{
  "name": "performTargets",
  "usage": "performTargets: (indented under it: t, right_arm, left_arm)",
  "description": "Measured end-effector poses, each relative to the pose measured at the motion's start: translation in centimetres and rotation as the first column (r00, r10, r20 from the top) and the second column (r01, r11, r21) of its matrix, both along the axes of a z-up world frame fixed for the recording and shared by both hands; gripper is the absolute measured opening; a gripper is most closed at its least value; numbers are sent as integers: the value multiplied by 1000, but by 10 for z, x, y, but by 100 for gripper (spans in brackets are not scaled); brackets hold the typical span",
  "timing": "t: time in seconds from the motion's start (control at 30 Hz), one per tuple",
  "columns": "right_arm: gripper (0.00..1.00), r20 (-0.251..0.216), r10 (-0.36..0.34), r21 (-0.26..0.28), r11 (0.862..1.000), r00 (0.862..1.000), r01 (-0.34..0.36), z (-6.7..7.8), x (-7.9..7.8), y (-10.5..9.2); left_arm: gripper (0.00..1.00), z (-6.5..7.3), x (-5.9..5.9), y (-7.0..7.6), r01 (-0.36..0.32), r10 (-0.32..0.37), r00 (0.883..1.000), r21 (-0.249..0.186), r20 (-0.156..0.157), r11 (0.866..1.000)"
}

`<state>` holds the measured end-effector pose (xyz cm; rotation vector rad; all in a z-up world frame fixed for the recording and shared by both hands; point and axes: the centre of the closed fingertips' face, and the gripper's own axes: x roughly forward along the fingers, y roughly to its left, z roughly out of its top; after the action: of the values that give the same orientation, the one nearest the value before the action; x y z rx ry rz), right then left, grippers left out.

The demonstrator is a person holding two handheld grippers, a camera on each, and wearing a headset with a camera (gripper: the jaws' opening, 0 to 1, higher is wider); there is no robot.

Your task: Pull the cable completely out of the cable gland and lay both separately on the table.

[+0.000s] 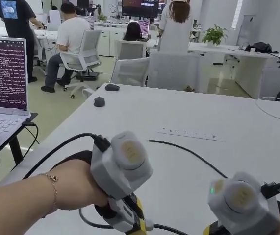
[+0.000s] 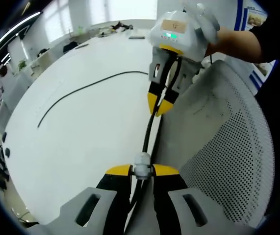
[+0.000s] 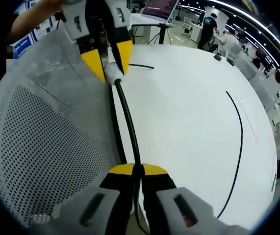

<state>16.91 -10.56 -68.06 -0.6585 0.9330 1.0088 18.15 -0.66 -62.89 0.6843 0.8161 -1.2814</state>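
**Partly drawn: cable not yet free of the gland**

Plainly the pull is under way and unfinished. The left gripper (image 2: pixel 142 171) has its yellow-tipped jaws clamped on the white plastic cable gland (image 2: pixel 142 161), one tip on each side of its body; the right gripper (image 2: pixel 161 104) has its jaws pinched together on the thin black cable (image 2: pixel 149 131), apart from the gland, with a nearly straight stretch of cable between the two. In the left gripper view the cable passes through the gland and runs on down between that gripper's jaws, so it is threaded through. The right gripper view gives the same line from the other end: cable gripped at the near tips, leading to the gland at the far ones. Both things are held in the air at the near edge of the white table (image 2: pixel 81 147), just over a white perforated chair back (image 2: pixel 218 147). A long black line lies curved across the tabletop farther off, most likely the rest of the same cable; an open laptop (image 1: pixel 2 83) stands at the far left.

As I judge it, both grips are set, but nothing is separated. What is left is to draw the remaining length through the gland, then to lay cable and gland apart on the table. How much cable must yet pass through, I cannot tell.
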Motion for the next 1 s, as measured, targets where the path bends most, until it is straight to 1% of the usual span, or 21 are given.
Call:
performTargets:
  t: [0.07,0.13,0.17,0.2,0.23,0.27,0.3,0.37,0.4,0.47,0.53,0.6,0.63,0.7,0.73,0.77,0.8,0.87,0.9,0.97,1.0]
  right_arm:
    - [3,-7,-9,-3,1000,1000,9,-1,0,-1]
    - [3,-17,9,-22,1000,1000,-9,-1,-3,0]
    - [6,-3,37,-46,998,999,-37,2,-2,3]
    - [14,14,50,-38,998,999,-49,5,-1,9]
    - [17,16,52,-6,999,999,-52,12,-1,19]
    - [16,14,57,21,998,998,-57,17,-1,28]
    - [15,17,72,63,995,997,-73,25,-2,42]
    - [18,20,85,116,989,996,-87,35,-2,59]
    - [18,20,101,143,984,995,-103,42,-3,70]
    - [17,27,123,161,979,992,-126,48,-2,83]
    - [17,31,139,157,977,990,-142,48,-1,91]
    - [14,38,151,136,979,988,-154,45,2,94]
    - [10,39,153,131,979,987,-157,44,3,94]
    - [5,33,174,112,978,984,-177,41,1,93]
    - [4,52,190,99,976,980,-194,41,2,92]
    - [3,47,185,108,976,982,-190,40,0,93]
    - [3,43,186,112,975,982,-189,40,-1,93]
    - [3,36,175,129,975,984,-179,40,-3,91]
    - [3,33,171,126,977,985,-174,39,-3,88]
    - [3,32,162,88,983,986,-164,33,-2,76]
    - [3,30,157,83,984,987,-159,31,-2,73]
  left_arm:
    - [17,0,0,1,6,-6,1000,5,6,1000]
    - [17,0,0,1,0,0,1000,5,3,1000]
    - [17,0,0,1,1,-1,1000,7,3,1000]
    - [16,-1,0,1,2,-2,1000,9,2,1000]
    - [16,-1,-1,1,3,-3,1000,10,2,1000]
    - [16,-1,-1,0,6,-7,1000,13,4,1000]
    - [16,-1,-2,0,8,-9,1000,14,5,1000]
    - [16,-1,-3,-2,12,-12,1000,13,6,1000]
    - [16,-1,-3,-3,13,-13,1000,12,6,1000]
    - [16,0,-5,-5,15,-15,1000,5,4,1000]
    - [17,0,-6,-7,18,-18,1000,3,4,1000]
    - [17,0,-7,-7,18,-18,1000,2,2,1000]
    - [17,0,-7,-7,17,-17,1000,1,3,1000]
    - [16,0,-6,-7,15,-15,1000,3,8,1000]
    - [16,0,-8,-5,22,-22,1000,8,3,1000]
    - [16,0,-8,-5,20,-20,1000,6,4,1000]
    - [16,0,-9,-5,23,-23,1000,5,-4,1000]
    - [16,0,-10,-5,27,-27,1000,-1,-8,1000]
    - [16,0,-10,-6,26,-26,1000,-4,-10,1000]
    - [16,-3,-8,-3,34,-34,999,21,6,999]
    - [16,-4,-8,-3,31,-31,999,23,6,999]
